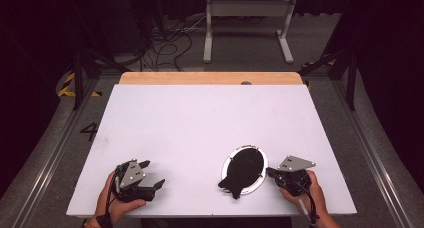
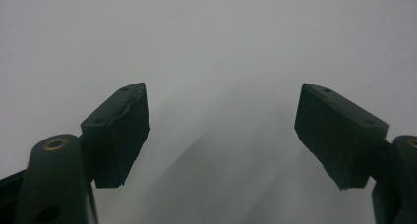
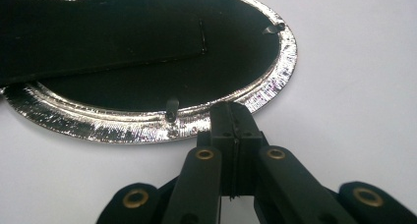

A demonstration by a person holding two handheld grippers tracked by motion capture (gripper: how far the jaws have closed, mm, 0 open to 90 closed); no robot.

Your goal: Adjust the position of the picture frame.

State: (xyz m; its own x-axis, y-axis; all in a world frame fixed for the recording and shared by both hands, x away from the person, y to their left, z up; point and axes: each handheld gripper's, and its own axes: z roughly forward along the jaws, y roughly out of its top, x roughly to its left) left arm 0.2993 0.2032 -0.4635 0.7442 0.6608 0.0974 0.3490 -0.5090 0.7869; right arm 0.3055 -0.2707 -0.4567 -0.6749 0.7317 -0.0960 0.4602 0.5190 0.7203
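An oval picture frame [image 1: 244, 169] lies face down on the white table [image 1: 200, 123], its silver rim [image 3: 147, 128] around a black back [image 3: 147, 81]. A black stand flap [image 3: 88, 37] lies across the back and sticks out past the rim at the near left. My right gripper [image 1: 270, 172] is shut, its tips [image 3: 232, 116] over the rim's right near edge with nothing seen between them. My left gripper [image 1: 152, 173] rests at the near left of the table, open, with bare table between its pads [image 2: 120, 130].
A wooden strip [image 1: 210, 78] runs along the table's far edge. Beyond it on the floor stand a white metal frame [image 1: 247, 18] and loose cables [image 1: 165, 48]. A person's hands hold both grippers at the near edge.
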